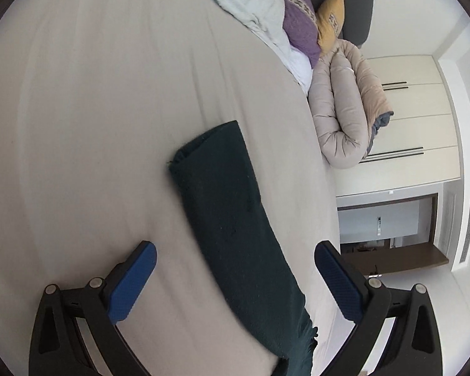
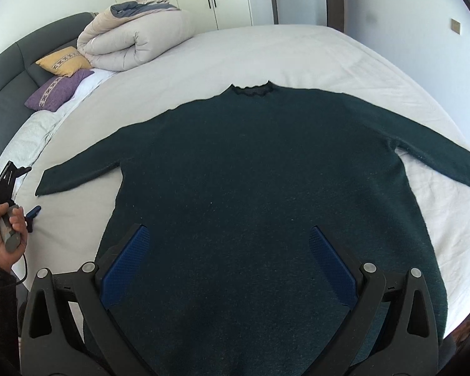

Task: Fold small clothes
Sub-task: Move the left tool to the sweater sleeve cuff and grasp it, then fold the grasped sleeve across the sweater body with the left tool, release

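Blue ribbed pads on black plastic fingers frame both wrist views, and both sets of jaws stand wide apart with nothing between the pads. From the left wrist view, the left gripper (image 1: 235, 275) hovers over the left sleeve (image 1: 232, 219) of the dark green knitted long-sleeved sweater (image 2: 266, 206); the sleeve lies flat and straight on the pale beige bed sheet (image 1: 94, 125), its cuff end squared off and a frayed lower part running out of frame at the bottom. From the right wrist view, the person's left hand (image 2: 3, 235), at the far left edge beside a dark sleeve cuff, wraps the grey handle of that left gripper, whose blue tip sits just beside the sleeve cuff; its jaws are too small to read there. The sweater is spread face-flat across the middle of the bed, both sleeves stretched outward, the small ruffled dark collar (image 2: 250, 89) pointing away from the camera; the weave looks fine and slightly fuzzy with pale lint flecks. The right gripper (image 2: 228, 250) hangs over the sweater's lower body. The hem is hidden behind the gripper frame, and the right sleeve end is cut off by the frame edge. Near the dark grey padded headboard (image 2: 12, 62) lie a purple patterned cushion (image 2: 56, 91), a yellow patterned cushion (image 2: 64, 61) and a rolled beige quilted duvet (image 2: 131, 39).
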Tool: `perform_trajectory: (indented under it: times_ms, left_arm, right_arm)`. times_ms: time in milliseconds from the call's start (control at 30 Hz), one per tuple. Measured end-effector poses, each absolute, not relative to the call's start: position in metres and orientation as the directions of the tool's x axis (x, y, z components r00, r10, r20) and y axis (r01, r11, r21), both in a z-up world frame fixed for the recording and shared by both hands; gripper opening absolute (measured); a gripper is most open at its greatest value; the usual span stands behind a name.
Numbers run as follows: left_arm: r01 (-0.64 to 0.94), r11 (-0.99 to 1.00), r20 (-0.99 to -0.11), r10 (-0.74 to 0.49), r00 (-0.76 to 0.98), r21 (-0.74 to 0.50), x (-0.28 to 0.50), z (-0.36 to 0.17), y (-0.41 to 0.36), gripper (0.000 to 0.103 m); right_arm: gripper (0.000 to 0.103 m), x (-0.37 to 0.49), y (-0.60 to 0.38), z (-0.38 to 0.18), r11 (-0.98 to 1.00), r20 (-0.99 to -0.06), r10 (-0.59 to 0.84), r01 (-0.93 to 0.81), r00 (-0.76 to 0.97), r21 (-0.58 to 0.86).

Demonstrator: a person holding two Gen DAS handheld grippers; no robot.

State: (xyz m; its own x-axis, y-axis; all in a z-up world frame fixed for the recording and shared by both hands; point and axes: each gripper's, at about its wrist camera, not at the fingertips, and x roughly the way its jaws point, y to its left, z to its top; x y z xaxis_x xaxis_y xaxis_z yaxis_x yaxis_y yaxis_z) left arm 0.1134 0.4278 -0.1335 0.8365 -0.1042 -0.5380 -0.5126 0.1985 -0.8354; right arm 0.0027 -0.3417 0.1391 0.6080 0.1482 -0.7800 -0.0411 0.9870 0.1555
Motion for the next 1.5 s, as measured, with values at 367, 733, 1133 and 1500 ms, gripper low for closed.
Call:
perform_trajectory:
  times_ms: [367,733,1133,1500]
  left_arm:
    - [-0.423,0.103,-0.433,-0.105,0.895,-0.9,0.147,-0.142,0.45,0.096]
    - [-0.393,0.069,-0.399,-0.155,0.904,-0.917,0.153,-0.16,0.45,0.041]
    - [-0.43,0.633,-0.596,-0.063,0.8,-0.644,0.211,-0.071,0.348,0.006]
    - [0.143,0.926,-0.636,0.122,0.762,0.349,0.245,-0.08,-0.002,0.006]
  right_arm:
    - [0.103,0.018,-0.327,0.115,0.983,-0.799,0.168,-0.043,0.577,0.176]
    - [0.103,0.026,-0.324,0.098,0.978,-0.808,0.186,-0.031,0.559,0.204]
    - [0.103,0.03,-0.353,0.088,0.97,-0.802,0.194,0.012,0.565,0.244]
    - [0.1,0.091,-0.444,0.081,0.869,-0.731,0.331,0.11,0.597,0.483]
